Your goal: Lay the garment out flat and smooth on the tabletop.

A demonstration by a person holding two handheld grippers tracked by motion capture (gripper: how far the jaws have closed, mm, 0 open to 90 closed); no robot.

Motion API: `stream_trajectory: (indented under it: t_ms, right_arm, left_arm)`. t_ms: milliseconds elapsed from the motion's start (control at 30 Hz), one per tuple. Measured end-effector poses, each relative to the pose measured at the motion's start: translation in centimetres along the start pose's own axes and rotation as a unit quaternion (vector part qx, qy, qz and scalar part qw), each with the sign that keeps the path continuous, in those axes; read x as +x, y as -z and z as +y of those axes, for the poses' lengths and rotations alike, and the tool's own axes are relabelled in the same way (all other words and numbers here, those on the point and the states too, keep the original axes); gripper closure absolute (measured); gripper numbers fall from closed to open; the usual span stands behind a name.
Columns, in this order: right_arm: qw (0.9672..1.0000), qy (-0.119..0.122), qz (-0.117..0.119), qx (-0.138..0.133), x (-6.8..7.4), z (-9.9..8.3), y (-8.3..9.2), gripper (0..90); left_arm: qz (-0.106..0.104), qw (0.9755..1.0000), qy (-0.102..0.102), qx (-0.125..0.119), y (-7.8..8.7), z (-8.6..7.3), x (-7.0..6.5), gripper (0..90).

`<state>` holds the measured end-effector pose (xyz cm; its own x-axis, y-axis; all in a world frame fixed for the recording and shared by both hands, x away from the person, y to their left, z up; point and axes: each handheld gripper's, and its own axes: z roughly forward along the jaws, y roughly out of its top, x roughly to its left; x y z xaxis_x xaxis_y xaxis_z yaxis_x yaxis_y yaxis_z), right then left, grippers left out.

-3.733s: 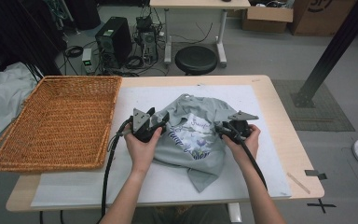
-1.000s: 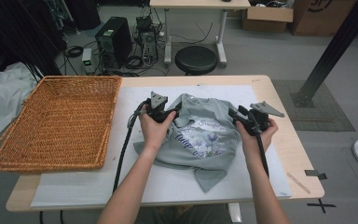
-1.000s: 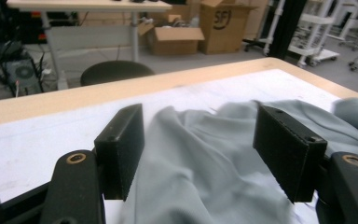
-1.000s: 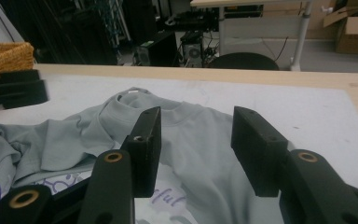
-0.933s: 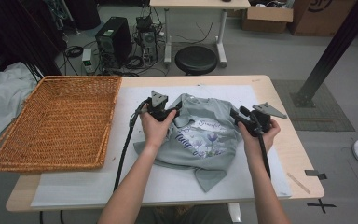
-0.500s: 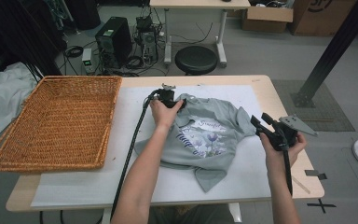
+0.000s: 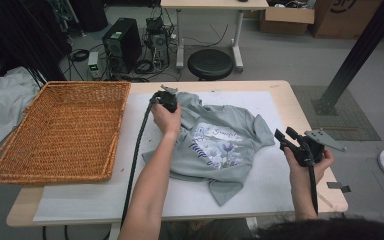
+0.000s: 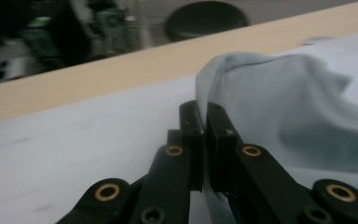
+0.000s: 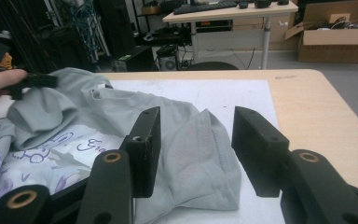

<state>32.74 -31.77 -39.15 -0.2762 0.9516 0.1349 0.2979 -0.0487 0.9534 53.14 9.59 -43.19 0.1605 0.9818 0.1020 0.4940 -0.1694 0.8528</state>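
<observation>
A grey T-shirt (image 7: 220,145) with a flower print lies crumpled on the white mat (image 7: 260,195). My left gripper (image 7: 167,100) is at the shirt's far left corner. In the left gripper view its jaws (image 8: 204,135) have just closed and now pinch a fold of the shirt (image 8: 284,102). My right gripper (image 7: 285,136) is held by the table's right edge, just right of the shirt, and is open. In the right gripper view its gripper (image 9: 196,154) has wide jaws pointing at a sleeve (image 9: 200,149) beyond them, without touching it.
A wicker basket (image 7: 55,130) stands on the left part of the table. The bare wooden table edge (image 7: 305,110) runs along the right. A black stool (image 7: 210,62) and computer gear stand on the floor behind the table.
My left gripper moved to the shirt's far left corner and shut on the fabric. My right gripper swung off the shirt toward the table's right edge, staying open.
</observation>
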Motion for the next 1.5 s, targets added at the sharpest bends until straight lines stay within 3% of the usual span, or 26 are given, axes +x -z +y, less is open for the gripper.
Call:
stream_trajectory:
  t_ms: [33,67,133,200,233,300,367,400,433,467,533,567,700,800,867,933,1000,1067,1100,1133,1167,1233,1333,1367,1500]
  right_arm:
    - [1.0000,-0.001,0.004,0.001,0.1,0.0,-0.4,53.6]
    - [1.0000,-0.001,0.004,0.001,0.1,0.0,-0.4,53.6]
    - [1.0000,0.001,0.008,0.003,0.3,0.0,-0.7,53.8]
    - [0.9999,0.004,0.011,0.007,0.5,-0.1,-1.1,54.2]
    - [0.9998,0.004,0.014,0.010,0.6,-0.2,-1.3,54.4]
    - [0.9998,0.005,0.015,0.010,0.7,-0.3,-1.3,54.6]
    - [0.9998,0.005,0.016,0.010,0.8,-0.3,-1.3,54.6]
    - [0.9998,0.005,0.016,0.010,0.8,-0.3,-1.3,54.6]
    - [0.9997,0.007,0.021,0.011,1.1,-0.2,-1.3,54.4]
    - [0.9996,0.009,0.024,0.011,1.2,-0.2,-1.3,54.4]
    - [0.9995,0.012,0.025,0.013,1.4,-0.2,-1.3,54.3]
    - [0.9994,0.013,0.030,0.013,1.7,-0.2,-1.3,54.1]
    - [0.9989,0.012,0.043,0.014,2.8,-0.4,-1.4,54.1]
    - [0.9982,0.012,0.055,0.018,3.5,-0.7,-1.6,54.0]
    - [0.9974,0.014,0.067,0.023,4.3,-0.9,-1.7,53.7]
    - [0.9957,0.019,0.086,0.028,5.4,-1.2,-1.7,53.5]
    - [0.9951,0.020,0.093,0.030,5.8,-1.4,-1.5,53.4]
    - [0.9926,0.027,0.114,0.033,7.0,-2.2,-0.8,53.0]
    - [0.9919,0.028,0.119,0.035,7.4,-2.6,-0.6,52.9]
    - [0.9919,0.028,0.119,0.035,7.4,-2.6,-0.6,52.9]
    - [0.9910,0.028,0.126,0.037,8.0,-3.6,-0.1,52.9]
    - [0.9904,0.030,0.129,0.041,8.7,-4.6,0.4,53.0]
    - [0.9900,0.033,0.130,0.046,9.4,-5.6,1.0,53.0]
    - [0.9891,0.032,0.135,0.050,10.2,-6.9,1.9,53.2]
    - [0.9882,0.040,0.137,0.056,11.8,-8.9,3.3,53.8]
  left_arm:
    - [0.039,0.9992,0.003,-0.002,0.6,-0.2,1.2,87.3]
    - [0.039,0.9992,0.003,-0.002,0.6,-0.2,1.2,87.3]
    - [0.076,0.9971,-0.004,-0.008,1.3,-0.3,1.9,87.3]
    - [0.106,0.9941,-0.015,-0.018,2.0,-0.1,2.2,87.1]
    - [0.127,0.9912,-0.030,-0.019,2.4,0.0,2.6,87.0]
    - [0.125,0.9916,-0.030,-0.008,2.5,-0.1,2.8,82.7]
    - [0.132,0.9908,-0.027,-0.012,2.7,-0.2,3.0,64.0]
    - [0.132,0.9908,-0.027,-0.012,2.7,-0.2,3.0,60.5]
    - [0.127,0.9914,-0.027,-0.016,3.0,-0.1,3.1,59.7]
    - [0.110,0.9931,-0.015,-0.038,4.0,0.0,3.1,57.1]
    - [0.102,0.9937,-0.011,-0.046,4.4,0.1,3.1,54.4]
    - [0.081,0.9950,-0.015,-0.056,5.0,0.2,2.9,49.1]
    - [0.020,0.9966,-0.027,-0.075,7.3,-0.3,1.8,45.3]
    - [-0.025,0.9967,-0.049,-0.060,8.0,-1.3,0.5,44.6]
    - [-0.040,0.9959,-0.069,-0.042,7.7,-1.9,-0.3,44.8]
    - [-0.060,0.9955,-0.071,-0.018,7.6,-2.6,-0.8,43.7]
    - [-0.063,0.9955,-0.069,-0.017,8.4,-3.4,-1.2,42.2]
    - [-0.072,0.9951,-0.062,-0.027,10.0,-4.4,-1.5,41.5]
    - [-0.082,0.9941,-0.058,-0.040,11.7,-5.4,-1.8,41.4]
    - [-0.082,0.9941,-0.058,-0.040,11.7,-5.4,-1.8,41.3]
    - [-0.089,0.9932,-0.052,-0.054,13.4,-6.5,-1.8,41.0]
    - [-0.093,0.9929,-0.046,-0.058,14.1,-7.0,-1.8,40.8]
    - [-0.101,0.9917,-0.024,-0.076,16.0,-8.8,-1.5,39.9]
    - [-0.105,0.9906,-0.008,-0.087,16.8,-9.9,-1.2,38.7]
    - [-0.105,0.9896,0.009,-0.097,17.5,-11.2,-0.8,38.7]
